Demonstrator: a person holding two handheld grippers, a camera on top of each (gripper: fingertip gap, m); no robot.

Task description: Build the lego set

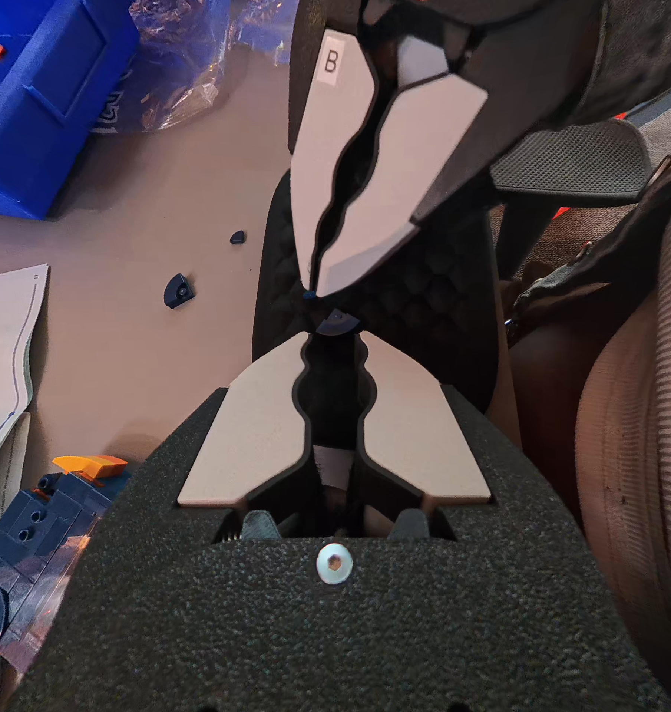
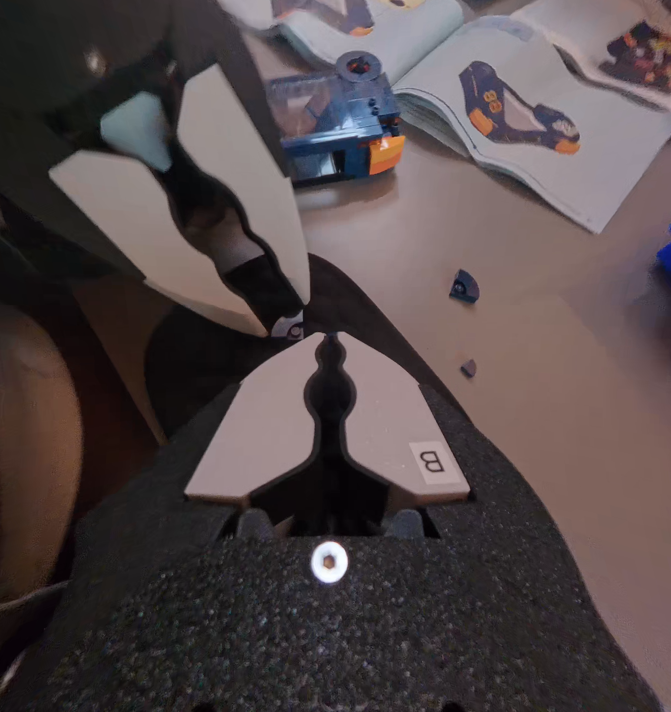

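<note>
Left wrist view: two grippers met tip to tip above the table, each pinching a small dark-blue piece.

The left gripper (image 1: 336, 334) was clamped on a quarter-round piece (image 1: 338, 323); the right gripper (image 1: 311, 293) was closed on a tiny blue part (image 1: 309, 295) — too small to identify. Joining them well likely called for squaring stud to socket and pressing gently, without twisting. Two more quarter-round pieces (image 1: 178, 291) lay apart on the table (image 1: 133, 346), the part-built model (image 2: 338, 127) beside the instruction booklet (image 2: 538, 127). A letter sticker (image 2: 434, 462) marked one right finger.
</note>
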